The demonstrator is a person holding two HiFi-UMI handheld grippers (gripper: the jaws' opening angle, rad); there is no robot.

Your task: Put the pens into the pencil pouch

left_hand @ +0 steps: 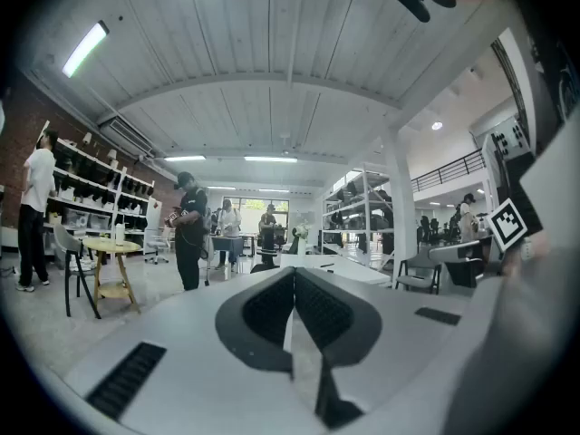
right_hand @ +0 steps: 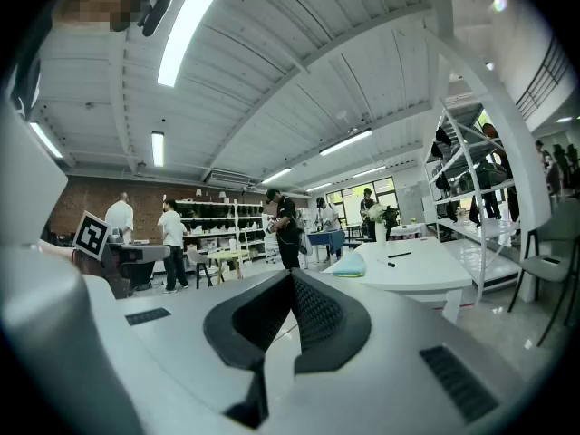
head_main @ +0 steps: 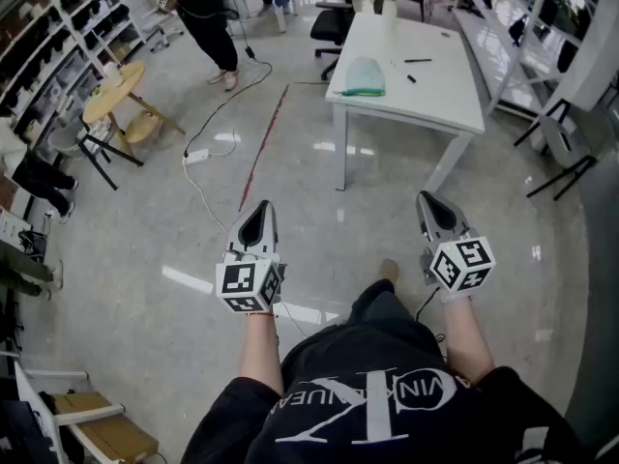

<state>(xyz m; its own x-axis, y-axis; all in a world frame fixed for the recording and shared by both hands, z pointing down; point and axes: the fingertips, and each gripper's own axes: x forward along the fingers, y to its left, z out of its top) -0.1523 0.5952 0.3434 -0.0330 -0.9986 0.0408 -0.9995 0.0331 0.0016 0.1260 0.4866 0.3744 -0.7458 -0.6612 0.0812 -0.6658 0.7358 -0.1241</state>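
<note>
- The white surface [head_main: 440, 100] stands across the floor, not yet reached.
- The left claw [head_main: 259, 209] and right claw [head_main: 431, 201] are closed on nothing and held level.
- The pouch [head_main: 365, 75] lies on the surface; it is probably soft and floppy, so pinch its edge.
- Two pens [head_main: 418, 61] lie to its right; they look light, stiff and likely slippery, so grip mid-barrel.

Glossy grey floor [head_main: 319, 211], a white table [head_main: 430, 93], shelving racks [head_main: 70, 25] along both sides.

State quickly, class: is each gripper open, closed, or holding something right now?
Left gripper: closed, jaws together, holding nothing.
Right gripper: closed, jaws together, holding nothing.
</note>
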